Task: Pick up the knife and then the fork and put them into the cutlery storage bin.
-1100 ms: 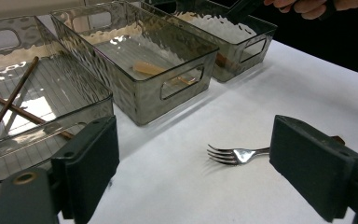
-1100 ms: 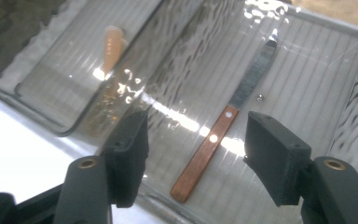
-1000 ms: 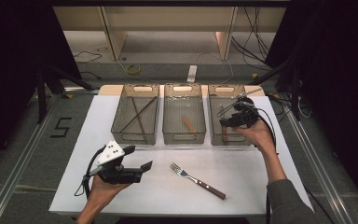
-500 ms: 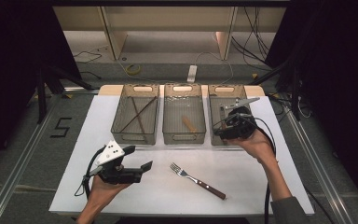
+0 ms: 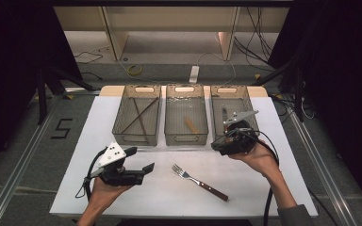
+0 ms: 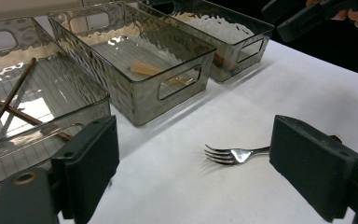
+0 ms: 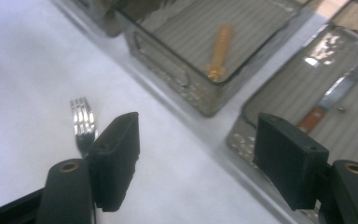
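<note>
Right gripper (image 5: 219, 143): fingers (image 7: 116, 158) stand wide with nothing between them, having just been opening; held above the near rim of the right bin (image 5: 229, 101), at the bin's front edge. Left gripper (image 5: 143, 170): fingers (image 6: 91, 161) likewise wide and empty, held low over the front left of the surface (image 5: 273, 188), pointing toward the fork. Fork (image 5: 199, 181): metal tines, dark wooden handle, lying flat on the white surface between the two grippers, apart from both; tines point toward the bins, handle toward the near edge. In the left gripper view the fork's tines (image 6: 223, 154) lie in the gap between the fingers, farther off on the surface. Three clear bins stand side by side at the back of the surface. Left bin (image 5: 122, 125): crossed brown chopsticks (image 5: 139, 115). Middle bin (image 5: 185, 139): one short tan piece (image 5: 191, 125). Right bin: a knife (image 7: 333, 98) with a brown handle.
</note>
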Demonstrator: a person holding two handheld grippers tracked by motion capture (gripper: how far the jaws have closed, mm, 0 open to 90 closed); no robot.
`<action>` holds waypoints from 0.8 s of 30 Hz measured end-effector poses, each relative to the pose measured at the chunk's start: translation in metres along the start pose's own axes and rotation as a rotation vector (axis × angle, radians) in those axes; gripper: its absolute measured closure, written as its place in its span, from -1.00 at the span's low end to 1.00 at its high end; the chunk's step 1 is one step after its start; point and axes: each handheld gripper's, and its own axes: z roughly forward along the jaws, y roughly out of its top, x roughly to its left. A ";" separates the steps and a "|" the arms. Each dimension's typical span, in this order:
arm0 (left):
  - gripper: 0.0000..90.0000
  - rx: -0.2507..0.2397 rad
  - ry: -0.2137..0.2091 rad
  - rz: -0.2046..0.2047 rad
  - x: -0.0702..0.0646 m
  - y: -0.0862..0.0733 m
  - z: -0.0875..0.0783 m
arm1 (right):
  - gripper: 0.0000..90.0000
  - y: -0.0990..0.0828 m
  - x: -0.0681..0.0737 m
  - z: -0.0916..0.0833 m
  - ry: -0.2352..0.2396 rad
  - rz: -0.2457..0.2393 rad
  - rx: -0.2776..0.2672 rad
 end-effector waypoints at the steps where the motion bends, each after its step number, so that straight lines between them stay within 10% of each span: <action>1: -0.66 0.000 0.000 0.001 0.000 0.000 0.000 | -0.30 0.000 0.003 0.001 0.005 -0.007 0.008; 24: -0.66 -0.010 -0.002 0.001 -0.001 0.000 -0.001 | -0.43 -0.008 0.050 0.019 0.113 -0.145 0.192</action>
